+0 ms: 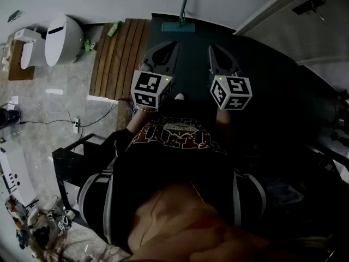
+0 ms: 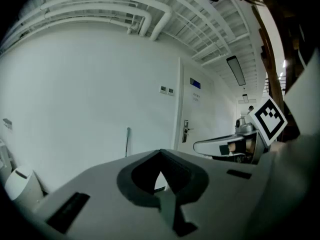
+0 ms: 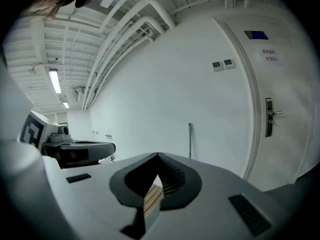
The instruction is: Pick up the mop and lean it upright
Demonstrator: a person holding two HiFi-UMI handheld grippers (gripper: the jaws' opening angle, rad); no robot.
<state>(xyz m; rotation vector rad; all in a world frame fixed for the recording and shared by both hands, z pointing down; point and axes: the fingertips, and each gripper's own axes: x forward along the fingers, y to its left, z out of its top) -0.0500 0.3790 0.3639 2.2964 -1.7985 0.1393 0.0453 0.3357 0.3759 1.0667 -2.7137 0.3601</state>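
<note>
Seen from above, a person in a dark printed shirt holds two grey grippers out over a dark floor mat point(image 1: 191, 75) in the middle of the frame. The left gripper point(image 1: 173, 45) sits left of centre and the right gripper point(image 1: 212, 49) just right of it, each with a black-and-white marker cube at its base. Both claws are pressed together, their tips meeting with nothing between them. The mop point(image 1: 184, 7) is at the top centre of the head view, well apart from both grippers: its teal handle rises along the white wall and its flat head rests at the far edge of the dark mat. In the left gripper view the mop handle point(image 2: 127, 141) shows as a thin upright bar against the wall, left of centre; in the right gripper view the handle point(image 3: 190, 139) stands right of centre, beside a white door point(image 3: 280, 99). A wooden slatted mat point(image 1: 117, 59) lies left of the dark mat, and a white toilet point(image 1: 62, 37) sits at the upper left
</note>
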